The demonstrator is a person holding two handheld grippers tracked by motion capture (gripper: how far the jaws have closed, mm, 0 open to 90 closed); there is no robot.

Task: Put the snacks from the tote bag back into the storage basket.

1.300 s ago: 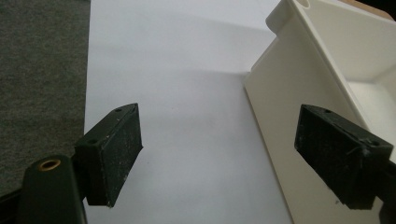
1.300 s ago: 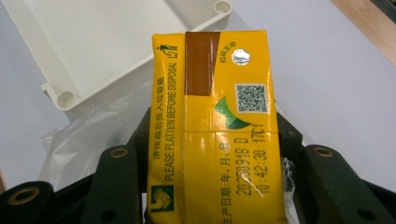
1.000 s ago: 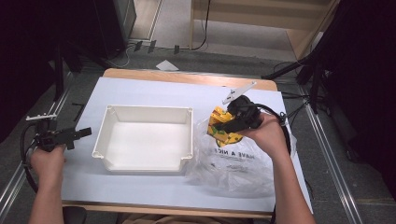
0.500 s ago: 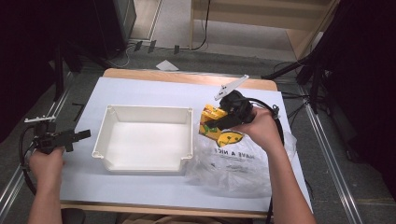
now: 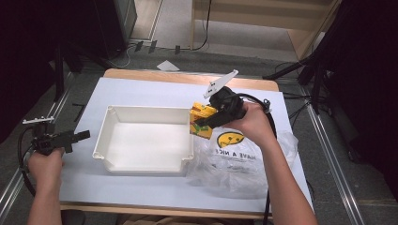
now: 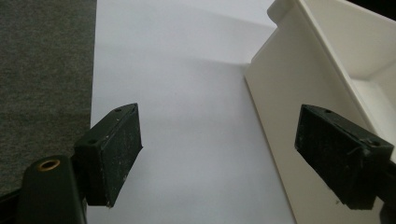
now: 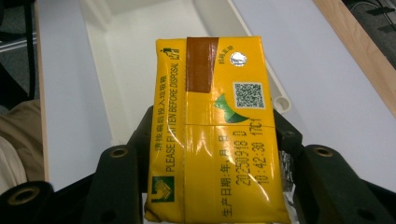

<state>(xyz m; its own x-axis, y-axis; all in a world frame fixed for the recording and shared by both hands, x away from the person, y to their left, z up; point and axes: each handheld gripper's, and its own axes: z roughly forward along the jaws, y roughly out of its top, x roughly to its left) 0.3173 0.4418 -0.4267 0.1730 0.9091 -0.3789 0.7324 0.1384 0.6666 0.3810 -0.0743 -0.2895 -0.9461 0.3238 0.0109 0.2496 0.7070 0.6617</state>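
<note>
Our right gripper (image 5: 202,123) clamps the yellow drink carton (image 7: 215,126), which has travelled from over the plastic bag (image 5: 244,159) to the white tray (image 5: 141,165) rim: drop-off looks near. Left gripper (image 6: 233,154) idles wide open, empty.

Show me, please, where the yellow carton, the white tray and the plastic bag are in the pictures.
yellow carton (image 7: 215,140): right gripper view, middle of its printed top face.
white tray (image 5: 145,166): high view, near rim.
plastic bag (image 5: 244,171): high view, crumpled clear front part.
</note>
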